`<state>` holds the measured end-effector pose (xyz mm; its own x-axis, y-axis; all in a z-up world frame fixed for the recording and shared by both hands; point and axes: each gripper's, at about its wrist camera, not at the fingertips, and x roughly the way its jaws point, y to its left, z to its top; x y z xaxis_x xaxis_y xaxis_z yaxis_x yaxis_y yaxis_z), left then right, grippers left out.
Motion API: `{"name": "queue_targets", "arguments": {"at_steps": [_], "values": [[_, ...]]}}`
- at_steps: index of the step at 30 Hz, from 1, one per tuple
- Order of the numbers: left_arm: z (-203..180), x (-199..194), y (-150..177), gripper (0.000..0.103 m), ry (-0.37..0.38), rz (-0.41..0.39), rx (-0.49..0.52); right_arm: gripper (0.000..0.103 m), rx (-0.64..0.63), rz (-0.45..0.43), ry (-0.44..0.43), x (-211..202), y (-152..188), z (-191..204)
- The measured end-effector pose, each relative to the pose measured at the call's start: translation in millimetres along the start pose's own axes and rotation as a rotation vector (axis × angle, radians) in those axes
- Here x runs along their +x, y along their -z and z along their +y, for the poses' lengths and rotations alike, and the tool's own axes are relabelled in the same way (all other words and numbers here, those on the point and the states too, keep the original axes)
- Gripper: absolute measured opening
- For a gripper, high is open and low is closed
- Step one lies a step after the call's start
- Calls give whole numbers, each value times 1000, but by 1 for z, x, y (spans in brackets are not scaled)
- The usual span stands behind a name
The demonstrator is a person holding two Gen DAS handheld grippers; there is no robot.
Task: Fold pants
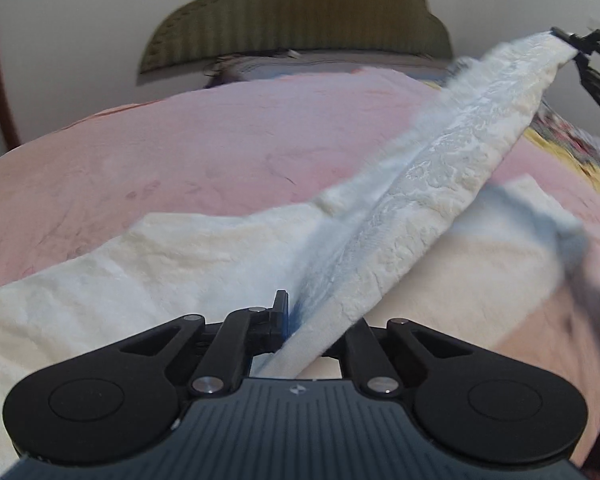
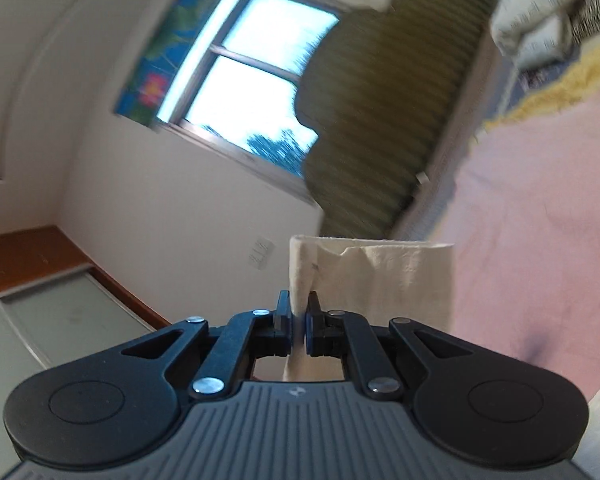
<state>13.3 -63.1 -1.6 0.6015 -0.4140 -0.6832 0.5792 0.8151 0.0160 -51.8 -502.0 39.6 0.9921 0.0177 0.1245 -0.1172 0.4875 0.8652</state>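
Note:
Cream fleece pants (image 1: pixel 440 184) lie partly on the pink bed (image 1: pixel 200 140), with one leg pulled up into a taut band running from bottom centre to the upper right. My left gripper (image 1: pixel 300 316) is shut on the near end of that band; its right finger is hidden by the fabric. At the band's far end my right gripper (image 1: pixel 568 40) holds the cloth in the air. In the right wrist view the right gripper (image 2: pixel 299 310) is shut on a folded edge of the pants (image 2: pixel 380 280), which stands up past the fingertips.
An olive ribbed headboard (image 1: pixel 300 8) stands at the far end of the bed against a white wall. A yellow and patterned blanket (image 1: pixel 580 152) lies at the right. Pillows (image 2: pixel 540 12) and a window (image 2: pixel 252 72) show in the right wrist view.

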Motion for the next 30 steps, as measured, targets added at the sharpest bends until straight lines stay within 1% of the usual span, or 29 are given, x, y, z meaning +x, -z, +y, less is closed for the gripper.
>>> {"name": "queue_targets", "arguments": {"at_steps": [1,2,4,5,6,7,8,9,11,14,15,17,19,21,23,25,26,27,30], "values": [[-4,3,7,9,15,25,19,7,7,-12,56,-14,1,-10],[-7,8,14,10,21,47,34,7,27,-10,139,-27,2,-24],[-12,17,22,10,19,83,58,7,130,2,299,-56,12,-62],[-12,23,25,10,14,99,58,7,176,5,359,-69,19,-79],[-12,24,25,10,12,104,55,7,194,12,411,-79,26,-90],[-12,24,24,10,12,103,54,7,190,22,464,-87,34,-96],[-10,22,23,10,13,100,50,7,184,26,495,-93,40,-100],[-9,20,21,10,18,95,45,7,189,22,508,-98,44,-103],[-6,15,17,10,25,80,43,7,195,0,506,-108,47,-103],[-7,10,18,10,23,66,79,7,137,-10,486,-113,45,-89],[-8,12,20,10,22,71,87,7,107,3,499,-112,44,-86],[-12,19,28,11,19,107,93,7,64,42,548,-108,44,-88],[-15,20,33,11,4,104,106,7,58,80,610,-107,47,-98],[-16,18,32,11,0,97,118,7,52,85,624,-109,52,-101],[-12,16,31,11,12,97,111,7,71,86,629,-114,55,-104],[-9,19,31,14,29,108,106,7,44,97,625,-116,54,-100],[-10,21,32,19,28,115,116,7,27,106,629,-116,53,-100],[-11,23,33,21,22,117,126,7,14,118,634,-114,53,-101],[-17,17,34,29,28,116,171,8,-33,163,673,-103,52,-104]]}}
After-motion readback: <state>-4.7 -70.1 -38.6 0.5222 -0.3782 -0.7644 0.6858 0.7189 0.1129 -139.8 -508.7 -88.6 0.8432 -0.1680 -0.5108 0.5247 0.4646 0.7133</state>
